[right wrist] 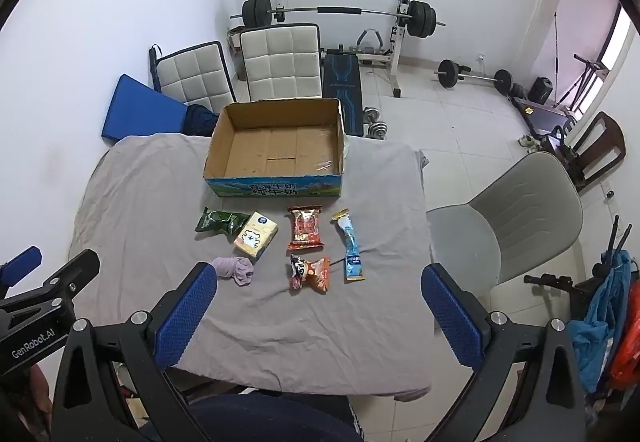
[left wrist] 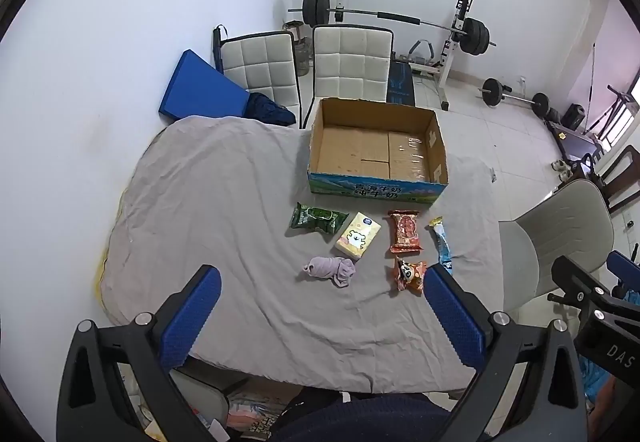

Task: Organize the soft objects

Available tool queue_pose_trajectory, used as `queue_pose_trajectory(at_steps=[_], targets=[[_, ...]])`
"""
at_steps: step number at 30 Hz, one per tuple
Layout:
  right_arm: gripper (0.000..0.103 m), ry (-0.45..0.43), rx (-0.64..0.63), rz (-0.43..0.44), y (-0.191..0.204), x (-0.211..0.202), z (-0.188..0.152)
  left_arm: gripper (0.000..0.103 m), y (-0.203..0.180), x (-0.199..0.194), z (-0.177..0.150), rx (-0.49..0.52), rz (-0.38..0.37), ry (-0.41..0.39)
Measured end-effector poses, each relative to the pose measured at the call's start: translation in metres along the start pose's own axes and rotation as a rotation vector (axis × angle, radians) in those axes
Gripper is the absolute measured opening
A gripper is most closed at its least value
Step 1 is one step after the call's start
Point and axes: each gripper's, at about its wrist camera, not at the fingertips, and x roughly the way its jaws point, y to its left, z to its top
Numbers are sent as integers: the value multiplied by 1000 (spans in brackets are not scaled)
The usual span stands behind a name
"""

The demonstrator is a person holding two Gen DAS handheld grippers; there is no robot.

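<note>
Cardboard box (right wrist: 276, 146) behind snack packets (right wrist: 306, 230), barbell rack (right wrist: 340, 12) beyond

Past the bench (right wrist: 140, 178), at twelve o'clock, two white chairs (right wrist: 280, 62) stand side by side before a barbell rack (right wrist: 340, 12). A blue mat (right wrist: 140, 110) leans at ten o'clock. A grey chair (right wrist: 516, 218) sits at three o'clock, and a loose barbell (right wrist: 476, 76) lies at two o'clock.
</note>
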Motion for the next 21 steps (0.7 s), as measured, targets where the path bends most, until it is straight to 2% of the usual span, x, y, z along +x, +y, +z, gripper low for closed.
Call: queue_pose_trajectory(at_steps=[21], targets=[[103, -8, 5, -23, -1, -8, -1, 103, -10, 1, -5, 23, -20, -1]])
